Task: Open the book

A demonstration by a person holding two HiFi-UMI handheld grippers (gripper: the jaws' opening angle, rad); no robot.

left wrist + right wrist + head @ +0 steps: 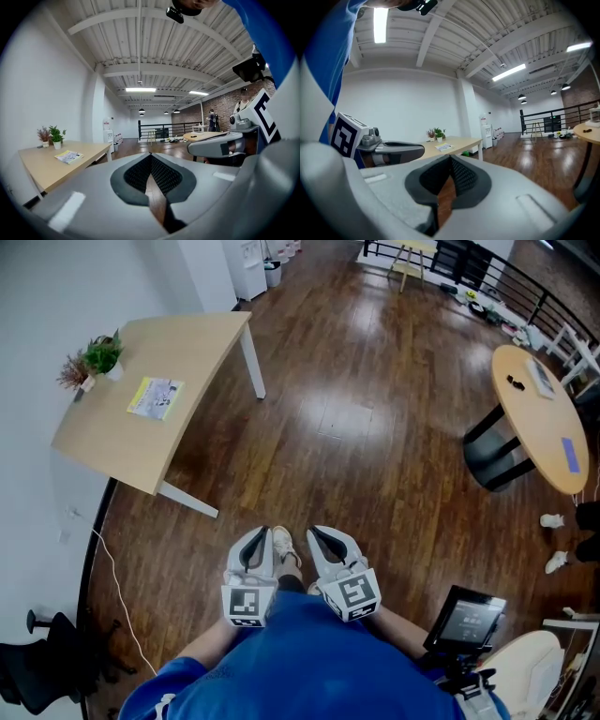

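The book (155, 397) lies closed, its yellow and white cover up, on a light wooden table (183, 352) far off at the upper left. It also shows small in the left gripper view as the book (69, 156) and in the right gripper view as the book (444, 147). My left gripper (257, 534) and right gripper (316, 532) are held side by side close to my body, over the floor and well away from the table. Both are shut with nothing between the pads. The left gripper (151, 155) and the right gripper (450, 159) each point roughly level.
A small potted plant (99, 356) stands at the table's far corner beside the book. A round wooden table (541, 416) is at the right, a screen on a stand (466, 616) at the lower right, a black chair (42, 673) at the lower left. Dark wooden floor (347, 437) lies between.
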